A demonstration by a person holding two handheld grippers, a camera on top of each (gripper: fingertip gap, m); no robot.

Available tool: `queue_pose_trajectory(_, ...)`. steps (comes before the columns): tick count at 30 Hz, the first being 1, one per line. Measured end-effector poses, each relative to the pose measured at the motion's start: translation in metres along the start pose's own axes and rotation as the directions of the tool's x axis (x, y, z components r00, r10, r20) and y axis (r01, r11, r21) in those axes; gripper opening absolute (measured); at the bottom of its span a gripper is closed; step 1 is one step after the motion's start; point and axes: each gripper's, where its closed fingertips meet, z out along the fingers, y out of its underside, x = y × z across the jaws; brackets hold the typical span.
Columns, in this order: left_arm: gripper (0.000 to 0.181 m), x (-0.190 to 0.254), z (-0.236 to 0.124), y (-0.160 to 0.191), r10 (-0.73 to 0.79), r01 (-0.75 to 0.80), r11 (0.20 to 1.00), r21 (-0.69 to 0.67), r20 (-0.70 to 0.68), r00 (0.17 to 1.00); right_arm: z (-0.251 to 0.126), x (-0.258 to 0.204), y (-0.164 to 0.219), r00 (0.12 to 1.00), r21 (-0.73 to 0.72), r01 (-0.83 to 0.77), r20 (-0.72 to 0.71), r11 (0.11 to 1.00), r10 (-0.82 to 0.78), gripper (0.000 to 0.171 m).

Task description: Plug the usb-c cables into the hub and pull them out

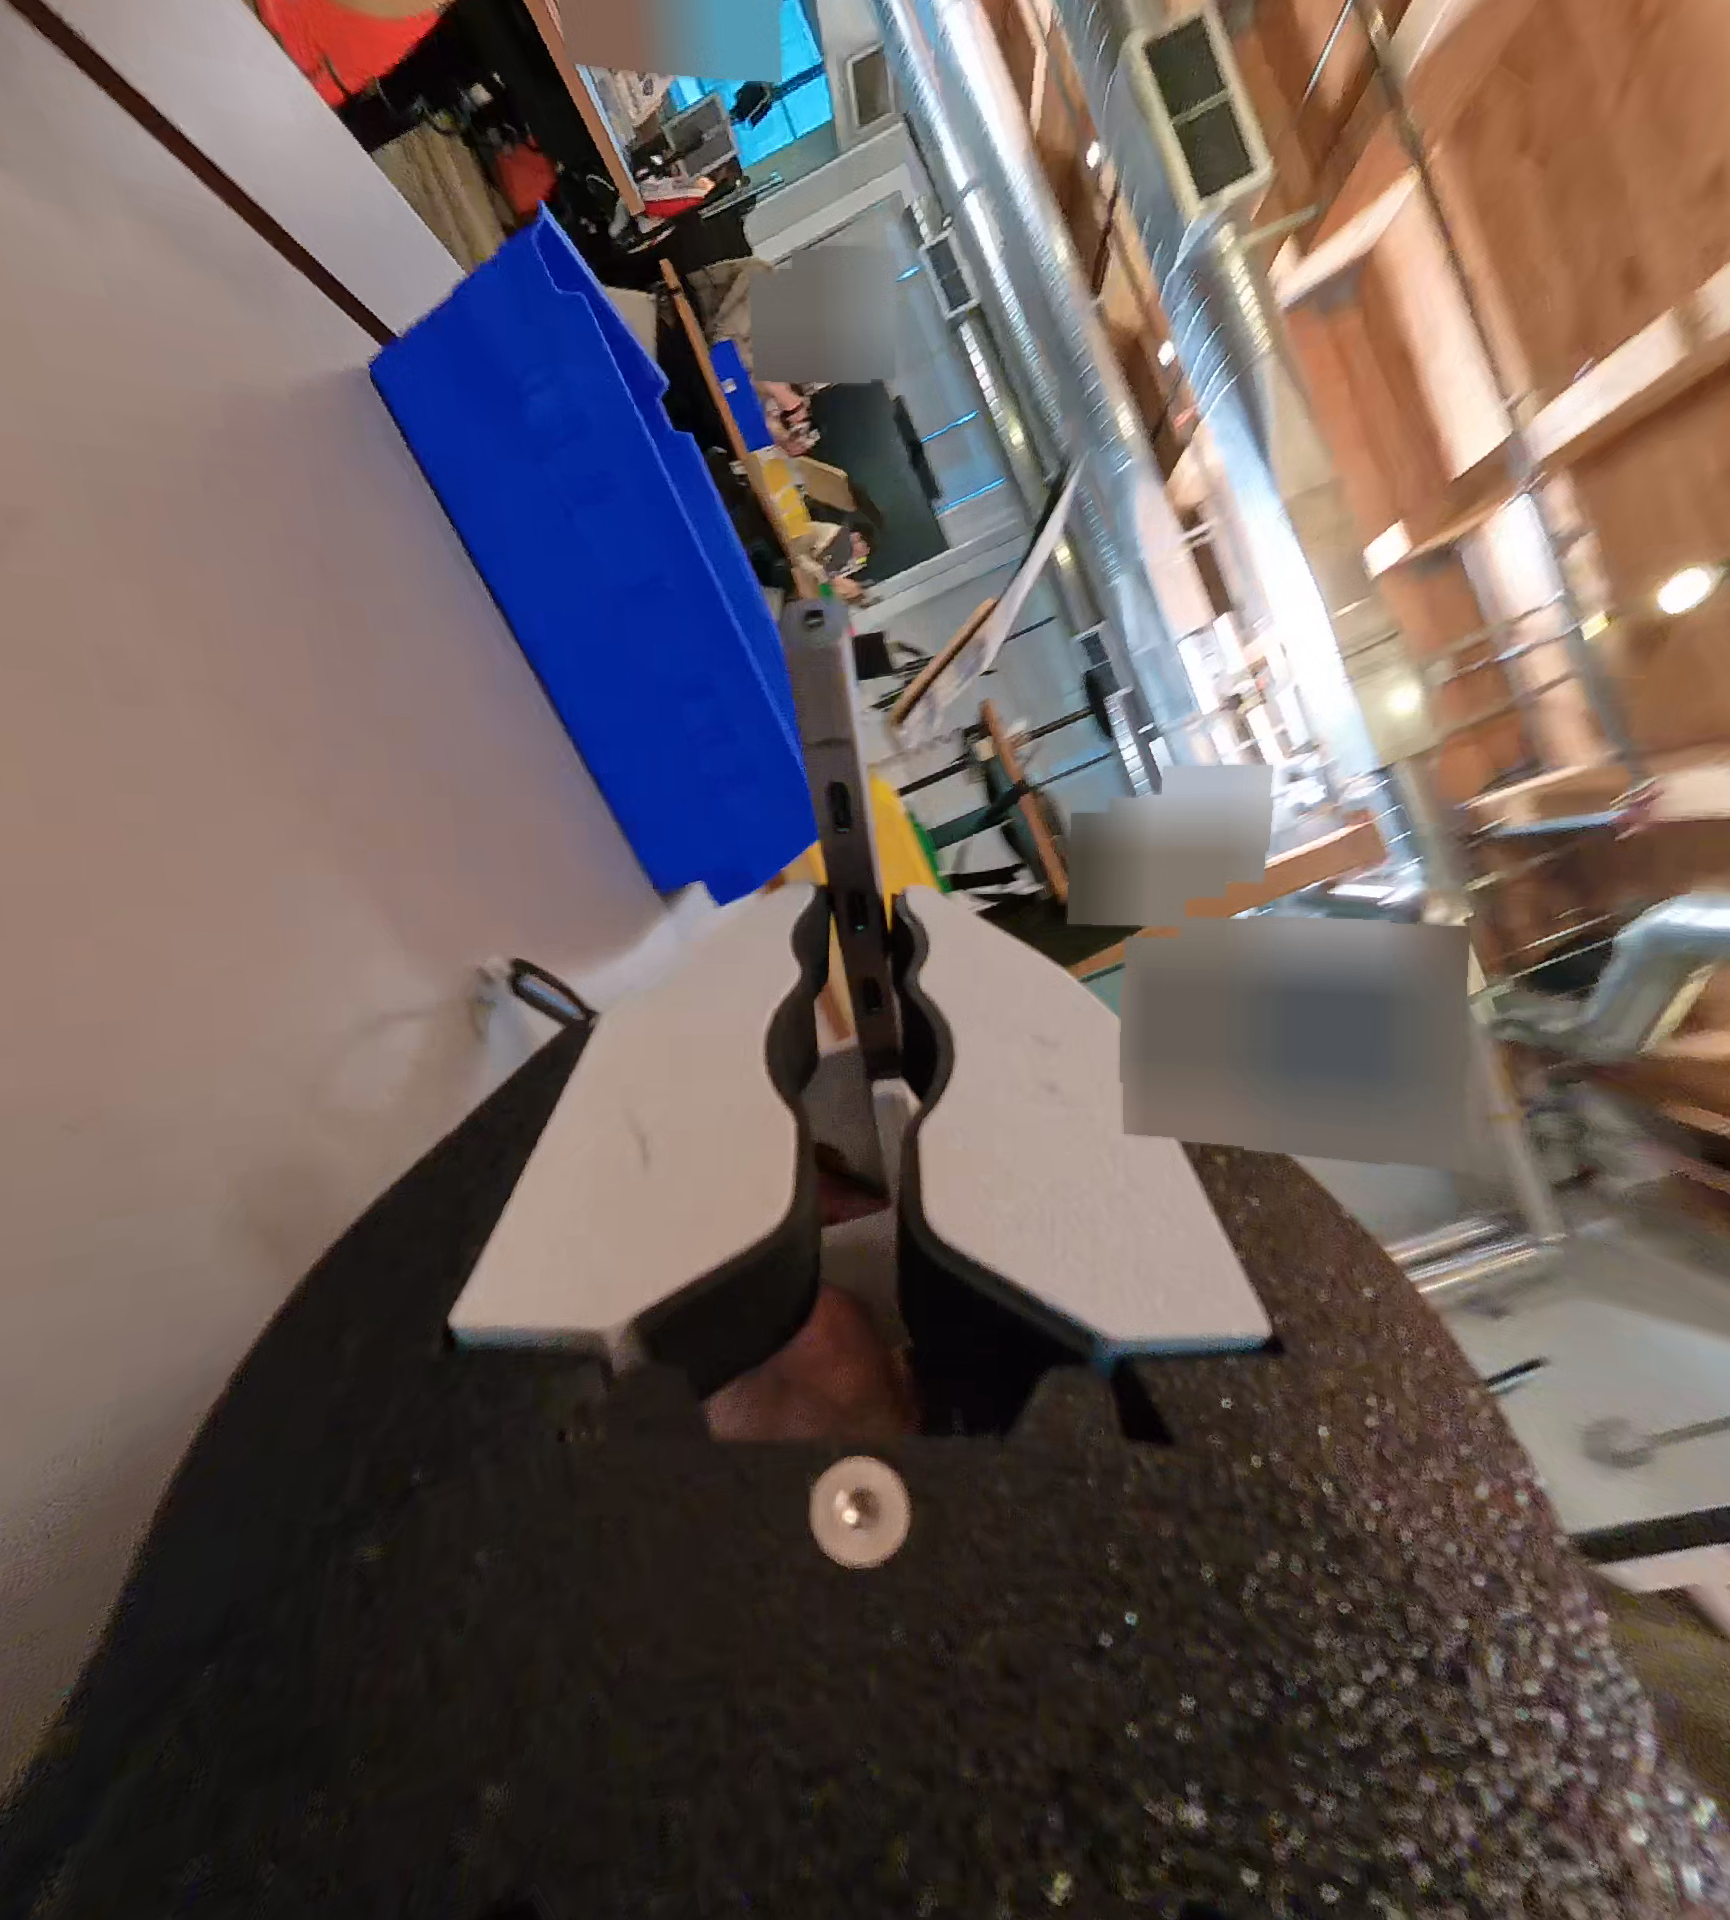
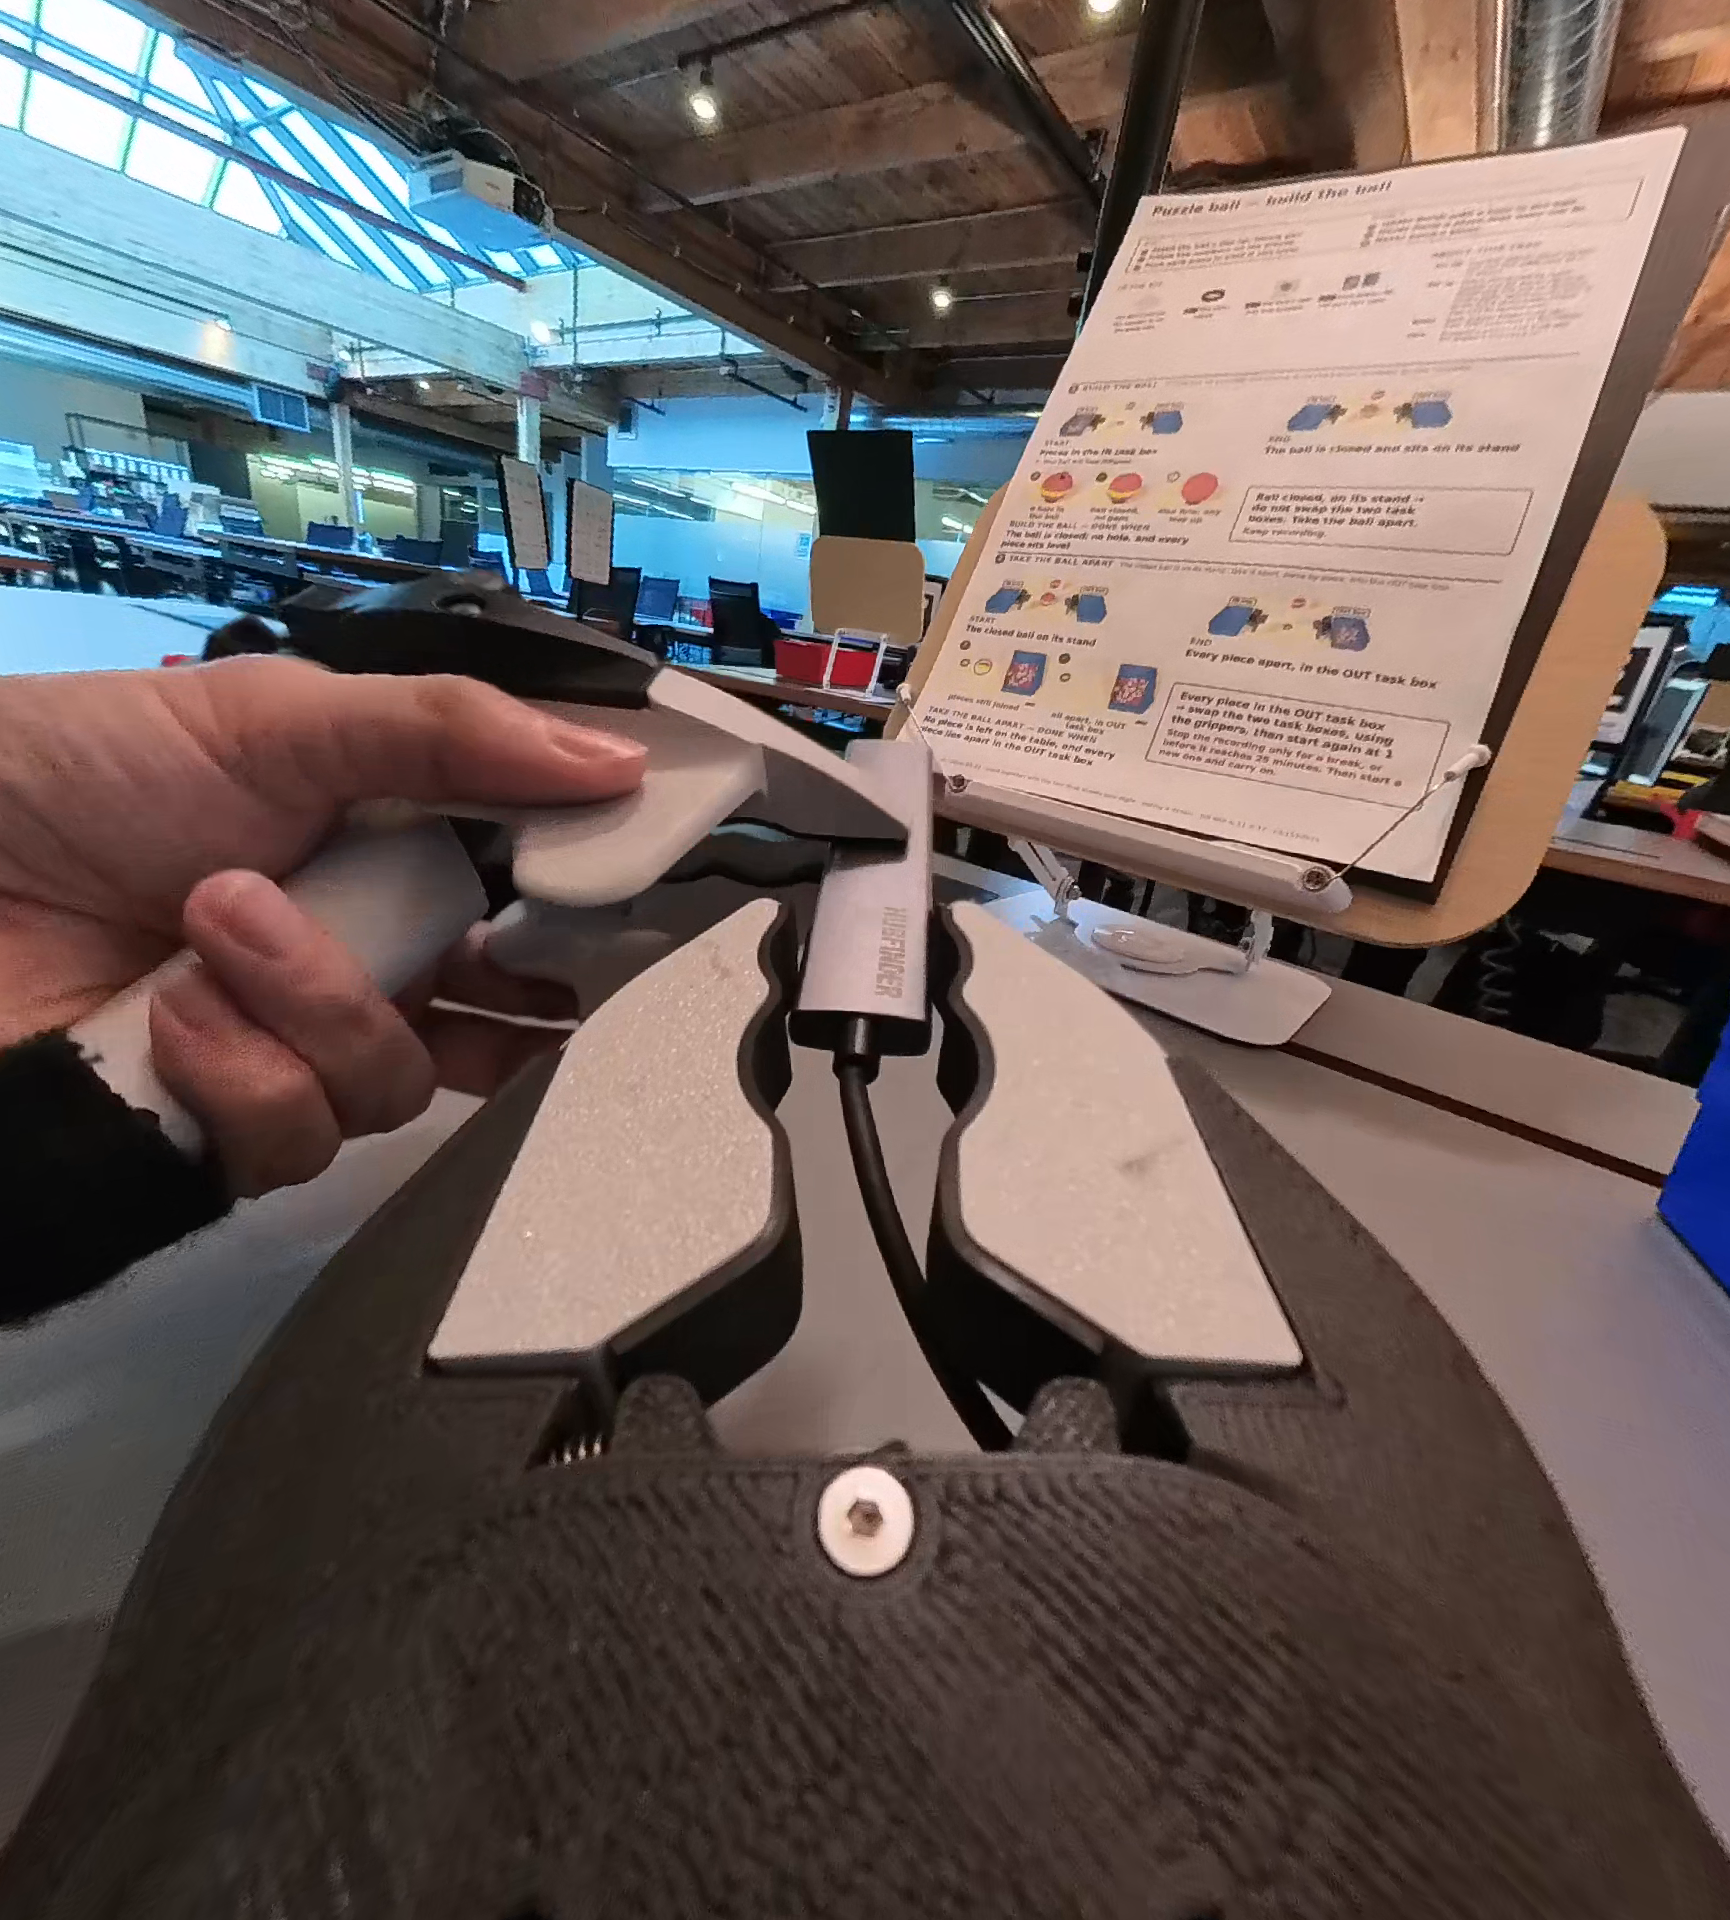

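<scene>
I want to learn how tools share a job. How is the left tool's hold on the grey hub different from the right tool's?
The right tool grips the hub at its cable end, the black cable running between its fingers; the left tool grips farther up. A hand shows on the left tool; none shows on the right. Both are shut on the hub.

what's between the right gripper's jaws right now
The grey hub, its black cable trailing back between the jaws, in the right wrist view; the left gripper clamps its far end.
</scene>
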Motion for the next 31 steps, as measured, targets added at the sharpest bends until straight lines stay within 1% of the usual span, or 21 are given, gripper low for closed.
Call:
queue_pose_trajectory(2,0.019,-0.004,-0.006,-0.003,0.144,-0.143,0.99,-0.014,0.084,0.986,-0.003,0.006,-0.001,1.0,0.004,-0.017,-0.019,1.0,0.017,0.025)
queue_pose_trajectory(3,0.023,-0.007,-0.012,-0.008,0.233,-0.233,0.972,-0.021,0.143,0.962,-0.004,0.01,-0.002,0.999,0.01,-0.043,-0.022,0.999,0.044,0.025)
queue_pose_trajectory(4,0.028,-0.01,-0.021,-0.015,0.33,-0.33,0.943,-0.034,0.206,0.921,-0.006,0.014,-0.002,0.997,0.013,-0.073,-0.024,0.997,0.073,0.025)
queue_pose_trajectory(6,0.03,-0.011,-0.045,-0.032,0.489,-0.493,0.867,-0.076,0.321,0.811,-0.009,0.021,-0.001,0.995,0.019,-0.098,-0.033,0.995,0.099,0.025)
queue_pose_trajectory(9,0.029,-0.005,-0.092,-0.065,0.618,-0.622,0.769,-0.152,0.426,0.661,-0.011,0.03,0.003,0.995,0.001,-0.078,-0.063,0.997,0.078,0.025)
queue_pose_trajectory(11,0.028,-0.005,-0.135,-0.098,0.675,-0.672,0.702,-0.235,0.519,0.524,-0.01,0.031,0.007,0.994,-0.015,-0.085,-0.068,0.996,0.083,0.025)
queue_pose_trajectory(13,0.025,-0.01,-0.186,-0.138,0.723,-0.69,0.626,-0.363,0.601,0.34,-0.008,0.028,0.012,0.995,-0.041,-0.081,-0.053,0.996,0.079,0.025)
queue_pose_trajectory(15,0.024,-0.025,-0.242,-0.181,0.744,-0.624,0.583,-0.521,0.65,0.153,-0.006,0.024,0.012,0.997,-0.043,-0.063,-0.037,0.997,0.062,0.025)
queue_pose_trajectory(16,0.021,-0.035,-0.267,-0.202,0.752,-0.577,0.57,-0.585,0.654,0.08,-0.004,0.022,0.013,0.998,-0.051,-0.051,-0.029,0.997,0.05,0.025)
queue_pose_trajectory(17,0.019,-0.047,-0.288,-0.219,0.766,-0.525,0.562,-0.639,0.642,0.038,-0.003,0.02,0.014,0.999,-0.058,-0.04,-0.019,0.998,0.039,0.025)
queue_pose_trajectory(19,0.018,-0.076,-0.321,-0.244,0.793,-0.41,0.561,-0.719,0.609,0.018,-0.002,0.017,0.014,1.0,-0.059,-0.024,-0.01,0.998,0.023,0.025)
queue_pose_trajectory(20,0.018,-0.091,-0.331,-0.252,0.809,-0.36,0.556,-0.749,0.586,0.031,-0.001,0.016,0.014,1.0,-0.059,-0.022,-0.007,0.998,0.022,0.025)
queue_pose_trajectory(21,0.018,-0.105,-0.339,-0.257,0.823,-0.319,0.55,-0.772,0.566,0.049,-0.001,0.017,0.014,1.0,-0.057,-0.024,-0.008,0.998,0.023,0.025)
queue_pose_trajectory(22,0.018,-0.119,-0.346,-0.263,0.831,-0.275,0.544,-0.793,0.555,0.042,-0.001,0.017,0.014,1.0,-0.053,-0.025,-0.01,0.998,0.024,0.025)
queue_pose_trajectory(23,0.017,-0.132,-0.354,-0.269,0.84,-0.227,0.531,-0.816,0.543,0.014,-0.001,0.018,0.014,1.0,-0.051,-0.024,-0.012,0.998,0.023,0.025)
queue_pose_trajectory(25,0.018,-0.155,-0.36,-0.274,0.874,-0.161,0.479,-0.863,0.485,0.004,-0.001,0.017,0.013,1.0,-0.051,-0.012,-0.016,0.999,0.011,0.025)
queue_pose_trajectory(26,0.019,-0.165,-0.361,-0.274,0.881,-0.131,0.47,-0.873,0.472,0.02,0.0,0.015,0.014,1.0,-0.054,-0.005,-0.007,0.999,0.005,0.025)
queue_pose_trajectory(29,0.021,-0.193,-0.365,-0.27,0.875,-0.053,0.478,-0.877,0.47,0.117,-0.002,0.015,0.012,1.0,-0.037,0.01,-0.015,0.999,-0.01,0.025)
queue_pose_trajectory(31,0.023,-0.206,-0.37,-0.272,0.869,-0.015,0.485,-0.875,0.479,0.124,-0.002,0.017,0.011,1.0,-0.033,0.001,-0.023,0.999,-0.002,0.025)
